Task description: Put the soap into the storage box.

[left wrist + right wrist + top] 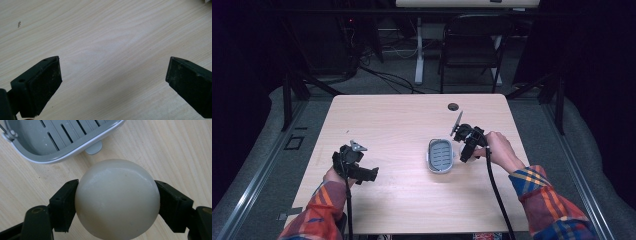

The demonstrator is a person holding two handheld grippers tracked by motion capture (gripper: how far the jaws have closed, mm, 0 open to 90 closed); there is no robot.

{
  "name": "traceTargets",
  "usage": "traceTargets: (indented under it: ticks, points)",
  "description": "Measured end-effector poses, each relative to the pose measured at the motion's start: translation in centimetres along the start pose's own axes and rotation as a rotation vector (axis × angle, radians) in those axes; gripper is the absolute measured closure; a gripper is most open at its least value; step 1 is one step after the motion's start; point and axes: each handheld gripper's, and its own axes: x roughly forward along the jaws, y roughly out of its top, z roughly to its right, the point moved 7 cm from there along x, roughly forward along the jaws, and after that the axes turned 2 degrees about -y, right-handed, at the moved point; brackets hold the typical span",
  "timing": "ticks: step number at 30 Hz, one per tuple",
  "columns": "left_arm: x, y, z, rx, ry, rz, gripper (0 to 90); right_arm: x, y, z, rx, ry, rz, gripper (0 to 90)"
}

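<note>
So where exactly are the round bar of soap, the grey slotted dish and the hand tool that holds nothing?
soap [117,200]: right gripper view, middle of its rounded top.
soap dish [440,155]: high view, slotted floor inside.
left gripper [113,75]: left gripper view, the gap between its two black fingers.

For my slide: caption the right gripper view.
Right gripper clamps a round white soap beside the grey slotted dish.

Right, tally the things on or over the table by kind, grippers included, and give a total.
Soap bar, rounded and off-white, clamped in the right gripper: 1
Soap dish, grey with slots, empty: 1
Grippers: 2, namely the right gripper beside the dish and the left gripper with jaws apart over the bare table
Total: 4
</note>
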Motion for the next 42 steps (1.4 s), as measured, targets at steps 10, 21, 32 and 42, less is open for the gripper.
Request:
traceTargets:
  ticks: [10,21,32,42]
  points:
    - [0.1,0.1,0.1,0.006,-0.005,-0.003,0.3,-0.9,0.8,-0.1,-0.017,0.007,-0.002,24.1]
    - [0.2,0.2,0.1,0.007,-0.012,0.001,0.3,-2.2,2.6,-0.5,-0.042,-0.001,0.009,24.1]
    - [0.2,0.2,0.1,0.003,-0.021,0.002,0.3,-3.1,5.0,-1.4,-0.083,-0.007,0.015,24.1]
    - [0.2,0.2,0.1,0.006,-0.018,0.005,0.4,-2.9,6.5,-2.4,-0.107,0.003,0.021,24.1]
